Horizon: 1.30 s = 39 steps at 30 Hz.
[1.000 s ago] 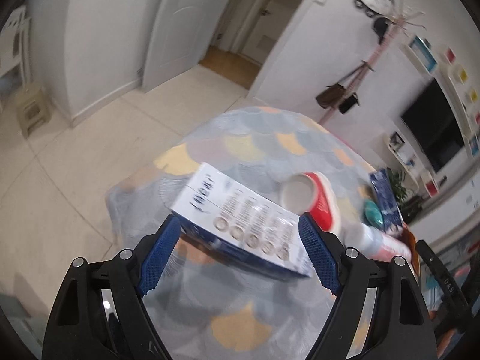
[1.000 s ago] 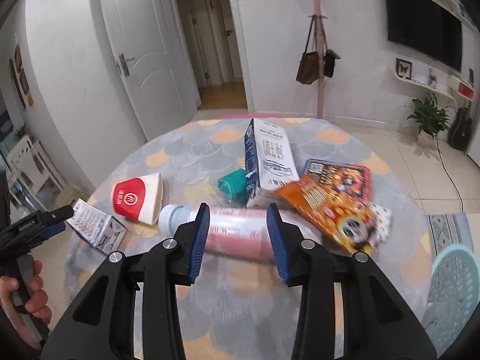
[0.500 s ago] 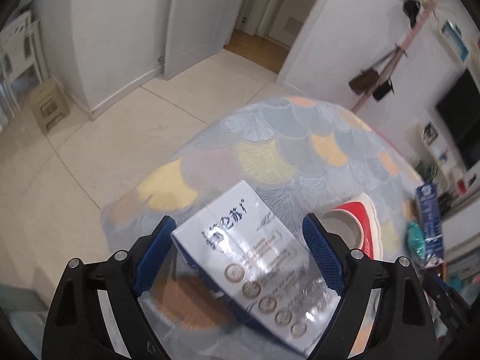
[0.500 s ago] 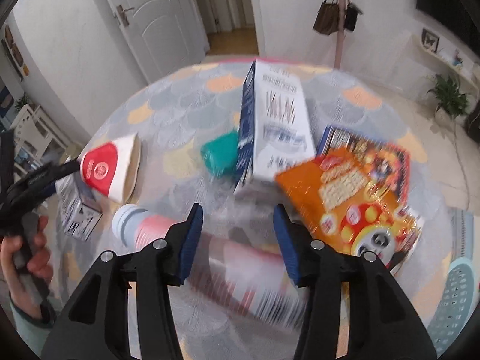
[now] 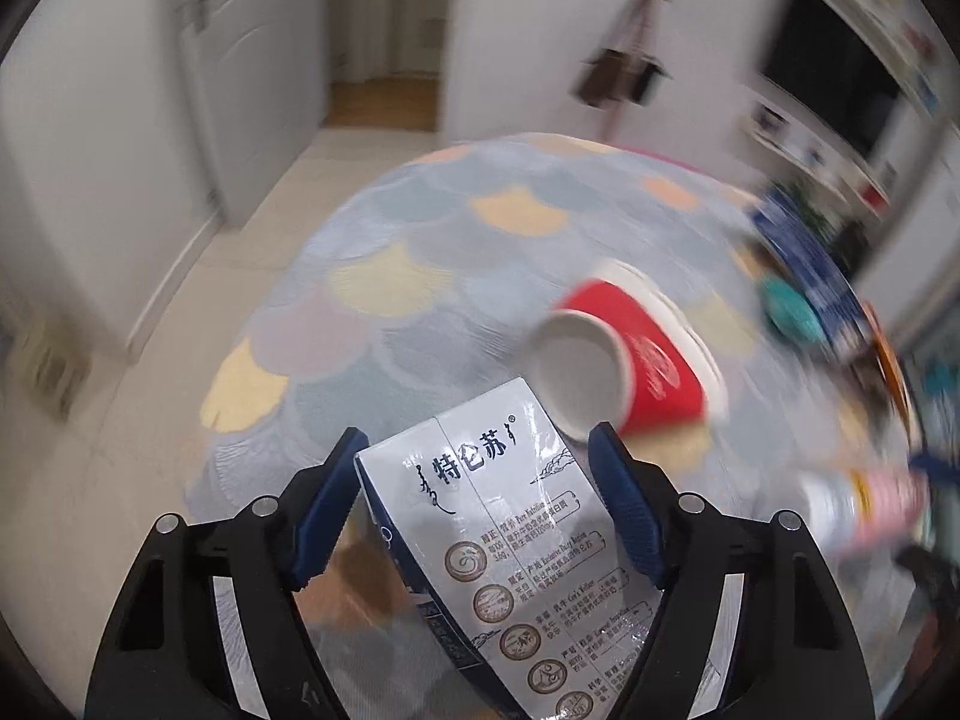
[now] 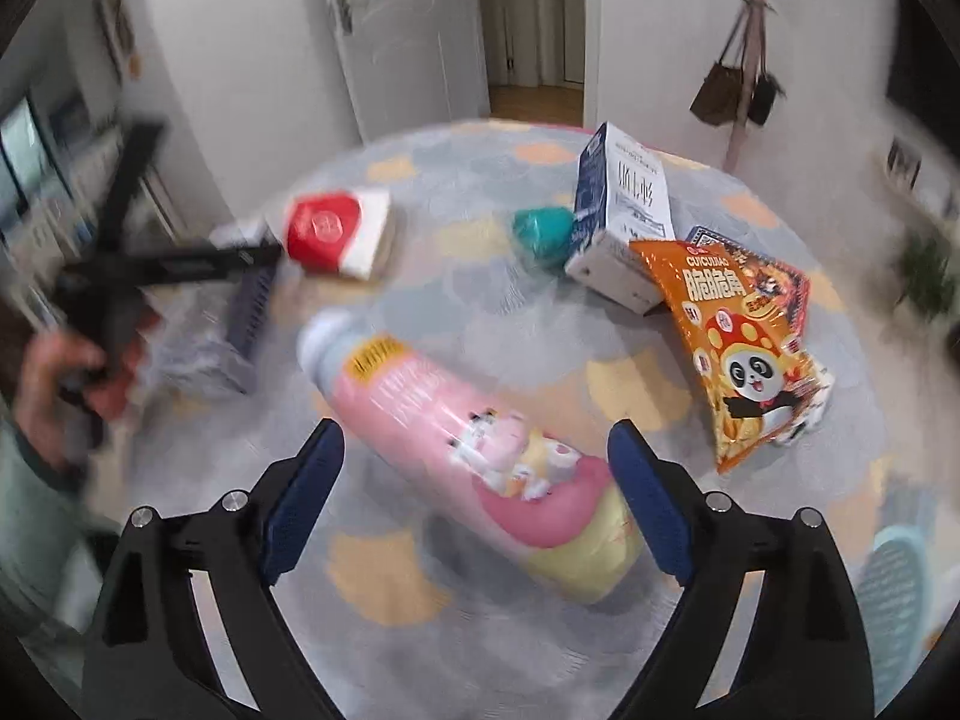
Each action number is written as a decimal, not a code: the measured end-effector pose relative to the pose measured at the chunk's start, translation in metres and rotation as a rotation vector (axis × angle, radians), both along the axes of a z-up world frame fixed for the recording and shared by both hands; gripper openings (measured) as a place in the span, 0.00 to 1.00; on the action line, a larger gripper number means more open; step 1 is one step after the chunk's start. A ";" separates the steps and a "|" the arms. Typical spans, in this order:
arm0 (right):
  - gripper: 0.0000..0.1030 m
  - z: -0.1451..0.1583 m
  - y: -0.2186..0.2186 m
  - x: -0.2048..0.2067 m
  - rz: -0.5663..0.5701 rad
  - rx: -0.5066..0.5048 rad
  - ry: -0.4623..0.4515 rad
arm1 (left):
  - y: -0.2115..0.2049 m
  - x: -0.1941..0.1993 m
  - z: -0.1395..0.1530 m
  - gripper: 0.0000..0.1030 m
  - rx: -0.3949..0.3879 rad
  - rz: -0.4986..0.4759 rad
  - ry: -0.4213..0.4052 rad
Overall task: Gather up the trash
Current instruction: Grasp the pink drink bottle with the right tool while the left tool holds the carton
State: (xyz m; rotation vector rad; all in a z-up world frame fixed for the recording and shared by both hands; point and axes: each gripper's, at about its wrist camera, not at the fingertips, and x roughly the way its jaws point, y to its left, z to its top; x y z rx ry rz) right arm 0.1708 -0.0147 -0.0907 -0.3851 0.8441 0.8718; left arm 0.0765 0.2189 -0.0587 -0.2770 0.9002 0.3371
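Observation:
A small white-and-blue milk carton [image 5: 510,516] lies on the table between the fingers of my left gripper [image 5: 477,435]. Its jaws are closing; the left pad is at the carton's corner and a thin gap shows on the right. A red paper cup [image 5: 636,360] lies on its side just beyond. In the right wrist view, a pink bottle [image 6: 468,438] lies diagonally between the wide fingers of my right gripper [image 6: 477,429]. Those jaws are opening and do not touch the bottle. A tall carton [image 6: 624,222], a teal wad [image 6: 540,231] and an orange snack bag [image 6: 738,348] lie farther back.
Everything sits on a round table with a scale-patterned cloth [image 6: 456,168]. A light blue basket [image 6: 894,588] stands low at the right beside the table. A person's hand [image 6: 66,372] holds the left gripper at the table's left edge. Doors and a coat stand are behind.
My left gripper rolled and slid over the small carton, its jaws narrowing around it. My right jaws spread wide and came lower over the pink bottle, which now lies diagonally.

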 end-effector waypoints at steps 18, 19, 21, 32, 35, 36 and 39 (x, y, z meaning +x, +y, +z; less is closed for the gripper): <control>0.50 -0.019 0.006 -0.055 -0.090 -0.004 0.171 | -0.068 -0.067 -0.005 0.82 0.095 -0.115 0.119; 0.53 -0.017 0.009 -0.052 -0.105 -0.001 0.168 | -0.068 -0.069 -0.007 0.82 0.091 -0.109 0.124; 0.54 -0.017 0.014 -0.048 -0.118 0.013 0.185 | -0.065 -0.074 -0.011 0.79 0.086 -0.089 0.131; 0.45 -0.024 0.028 -0.034 -0.198 0.014 0.158 | -0.064 -0.084 0.002 0.56 0.026 -0.119 0.026; 0.44 -0.017 0.017 -0.034 -0.200 0.075 0.167 | -0.074 -0.081 0.015 0.56 0.027 -0.145 -0.023; 0.44 -0.011 0.010 -0.035 -0.208 0.093 0.156 | -0.078 -0.079 0.019 0.56 0.028 -0.152 -0.035; 0.44 0.002 -0.007 -0.034 -0.229 0.128 0.136 | -0.095 -0.070 0.032 0.56 0.040 -0.192 -0.071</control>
